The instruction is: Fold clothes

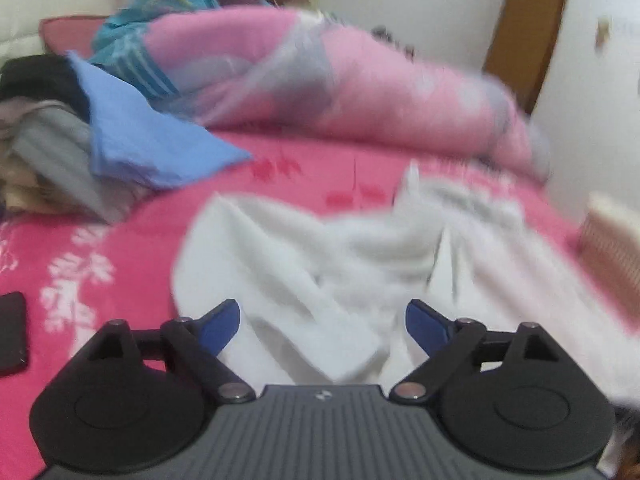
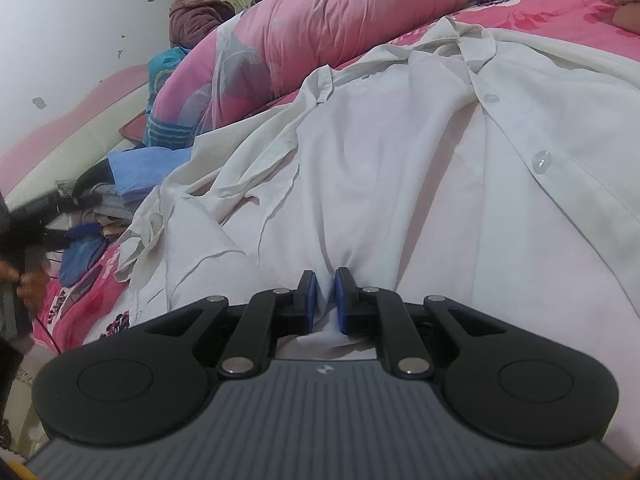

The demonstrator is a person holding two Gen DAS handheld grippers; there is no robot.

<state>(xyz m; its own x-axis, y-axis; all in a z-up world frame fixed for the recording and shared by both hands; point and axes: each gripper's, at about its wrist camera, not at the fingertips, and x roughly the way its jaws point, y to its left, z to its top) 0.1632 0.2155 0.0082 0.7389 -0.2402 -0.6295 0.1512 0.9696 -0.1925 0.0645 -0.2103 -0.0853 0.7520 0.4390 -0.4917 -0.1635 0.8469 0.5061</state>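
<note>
A white button-up shirt (image 2: 400, 152) lies spread and rumpled on the pink floral bedsheet (image 1: 80, 248). My right gripper (image 2: 325, 296) is shut on a pinch of the shirt's cloth near its lower hem, with the fabric bunched between the blue pads. In the blurred left wrist view, my left gripper (image 1: 322, 326) stands wide open above a crumpled part of the white shirt (image 1: 320, 264); nothing is pressed between its blue fingertips (image 1: 224, 326).
A rolled pink quilt (image 1: 360, 80) runs across the back of the bed. A pile of clothes with a blue garment (image 1: 136, 132) lies at the left. A dark phone (image 1: 12, 332) rests on the sheet. A person in a purple top (image 2: 200, 16) sits beyond the quilt.
</note>
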